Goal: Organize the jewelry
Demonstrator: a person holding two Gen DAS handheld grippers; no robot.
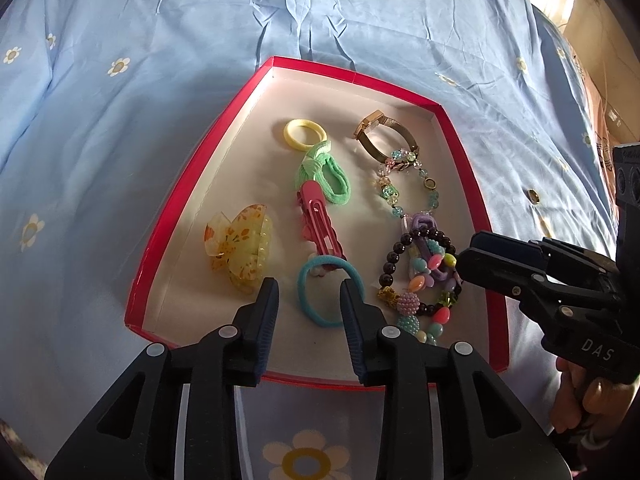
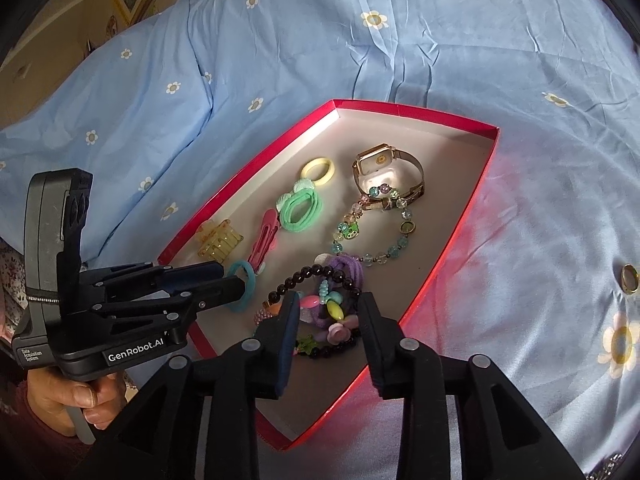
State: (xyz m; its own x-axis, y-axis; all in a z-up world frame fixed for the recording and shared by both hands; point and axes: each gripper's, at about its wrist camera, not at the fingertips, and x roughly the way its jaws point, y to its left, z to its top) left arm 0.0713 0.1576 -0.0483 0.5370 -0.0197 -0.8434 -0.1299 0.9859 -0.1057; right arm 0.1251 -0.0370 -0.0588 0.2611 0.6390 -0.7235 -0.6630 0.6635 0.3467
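Observation:
A red tray (image 1: 170, 216) (image 2: 448, 248) on the bed holds a yellow hair claw (image 1: 240, 246), a pink clip (image 1: 318, 220), yellow (image 1: 305, 133), green (image 1: 328, 178) and teal hair ties (image 1: 320, 290), a gold watch (image 1: 386, 136) (image 2: 384, 164), a glass bead bracelet (image 1: 412, 188) and a heap of dark and pastel bead bracelets (image 1: 424, 272) (image 2: 320, 308). My left gripper (image 1: 309, 288) is open and empty over the teal hair tie. My right gripper (image 2: 329, 308) is open and empty over the bead heap. A gold ring (image 2: 629, 279) (image 1: 533, 196) lies on the sheet outside the tray.
The blue flowered bed sheet (image 1: 160, 60) surrounds the tray. The right gripper's body (image 1: 560, 292) shows at the tray's right side in the left wrist view. The left gripper's body (image 2: 120, 308) shows at the tray's left in the right wrist view.

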